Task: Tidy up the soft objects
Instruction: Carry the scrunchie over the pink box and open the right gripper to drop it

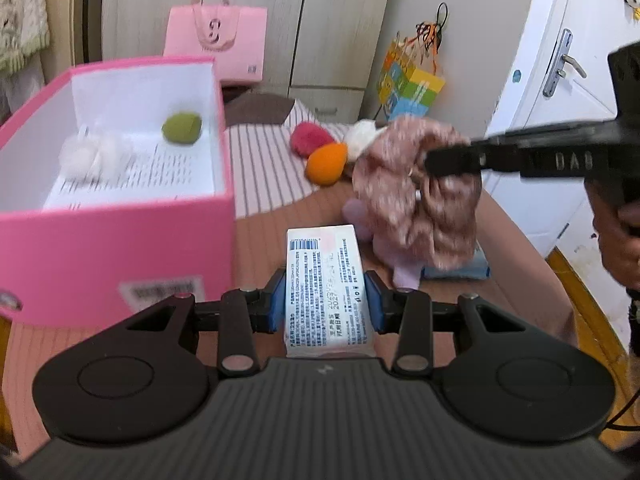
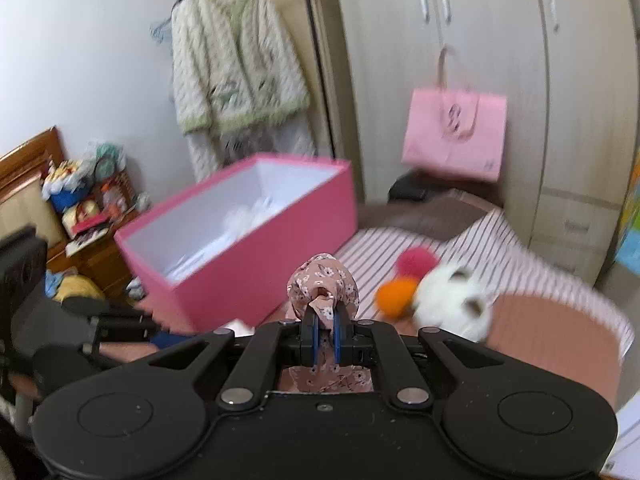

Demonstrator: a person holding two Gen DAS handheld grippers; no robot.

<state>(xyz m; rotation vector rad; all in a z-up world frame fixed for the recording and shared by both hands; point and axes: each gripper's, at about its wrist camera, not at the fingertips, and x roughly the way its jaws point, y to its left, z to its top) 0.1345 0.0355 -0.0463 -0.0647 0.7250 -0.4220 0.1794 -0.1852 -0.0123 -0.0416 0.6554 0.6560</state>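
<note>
Item one, nearest: my left gripper (image 1: 325, 304), blue pads clamped on the two long sides of a white tissue pack (image 1: 325, 292), printed face up; its near end is hidden under the gripper body. Item two: my right gripper (image 2: 326, 330), clenched on a pink floral scrunchie (image 2: 322, 284) that bulges above the fingertips, its lower part hidden between the pads; from the left camera it hangs blurred off the right tongs, lifted clear of the bed (image 1: 264, 236). My right hand (image 1: 618, 236) is cut off at that frame's edge. Both grippers tilt downward toward the bed. Under the scrunchie, half hidden: a pale lilac soft thing (image 1: 400, 268) and a blue packet (image 1: 472, 270), neither identifiable. Item three, toward the bed's left edge: open pink box (image 1: 120, 240) holding a green sponge (image 1: 182, 128) and blurred white fluff (image 1: 90, 156) on printed paper. Further on, on the striped sheet: orange sponge (image 1: 326, 162), red puff (image 1: 310, 138), white plush (image 2: 454, 302), touching in a cluster. Beyond: pink bag (image 1: 216, 42) against the wardrobe (image 2: 480, 60), a knitted cardigan (image 2: 234, 64) hanging, a white door (image 1: 560, 80).
</note>
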